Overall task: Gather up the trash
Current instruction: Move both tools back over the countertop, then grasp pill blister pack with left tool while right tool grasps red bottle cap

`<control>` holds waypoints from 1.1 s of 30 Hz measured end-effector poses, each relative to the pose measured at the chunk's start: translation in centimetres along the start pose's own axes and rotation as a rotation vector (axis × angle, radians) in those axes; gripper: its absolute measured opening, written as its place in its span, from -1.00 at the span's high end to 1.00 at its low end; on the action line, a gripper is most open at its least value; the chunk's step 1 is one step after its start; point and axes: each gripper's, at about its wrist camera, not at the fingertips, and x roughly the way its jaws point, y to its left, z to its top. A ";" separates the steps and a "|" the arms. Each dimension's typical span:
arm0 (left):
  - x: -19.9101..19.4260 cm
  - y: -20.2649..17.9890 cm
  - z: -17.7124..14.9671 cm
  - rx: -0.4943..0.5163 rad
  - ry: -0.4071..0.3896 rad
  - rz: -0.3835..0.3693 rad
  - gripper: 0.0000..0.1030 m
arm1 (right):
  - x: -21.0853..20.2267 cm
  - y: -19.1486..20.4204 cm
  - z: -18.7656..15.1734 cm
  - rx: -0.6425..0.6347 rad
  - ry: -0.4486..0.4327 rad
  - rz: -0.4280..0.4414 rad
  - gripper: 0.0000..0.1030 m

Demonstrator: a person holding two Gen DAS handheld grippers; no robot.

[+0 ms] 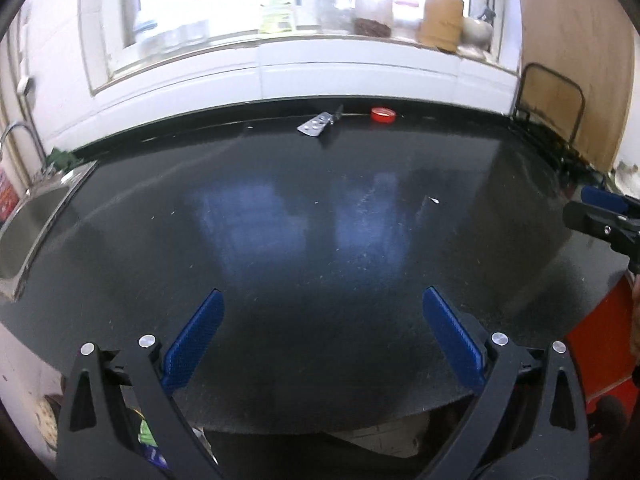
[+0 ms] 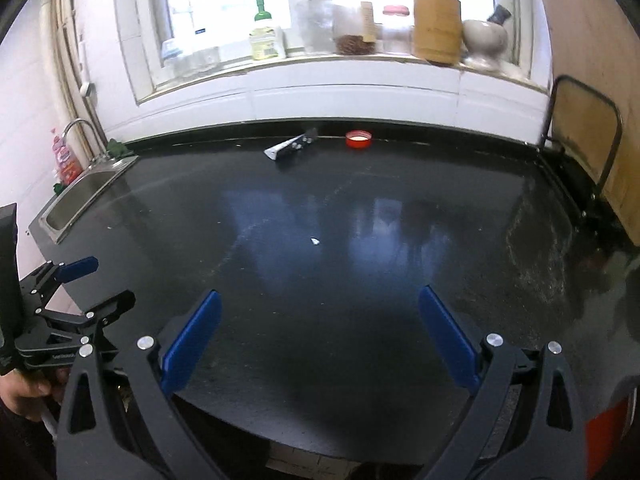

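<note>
Right now I see both tools, left tool (image 1: 323, 334) and right tool (image 2: 319, 336), gaping wide and empty above the black desk (image 1: 280, 240); a blister pack (image 1: 316, 125) and red cap (image 1: 383, 115) lie by its far edge.

A home kitchen: a dark polished bench (image 2: 320, 260) runs under a bright window, with a steel sink (image 2: 80, 200) and tap (image 2: 82, 128) at the left edge, and a soap bottle (image 2: 264, 36), jars and a utensil holder (image 2: 436, 28) on the sill along the top.
</note>
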 end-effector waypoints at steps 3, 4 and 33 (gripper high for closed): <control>1.6 0.5 1.2 0.002 0.018 -0.018 -0.87 | 1.9 -0.5 0.7 0.000 0.020 -0.004 -0.84; 2.4 0.6 1.7 0.001 0.026 -0.027 -0.87 | 2.9 -0.6 1.4 -0.005 0.025 -0.010 -0.84; 33.0 2.8 23.7 0.057 0.170 -0.048 -0.87 | 36.1 -6.1 22.2 -0.064 0.239 -0.076 -0.84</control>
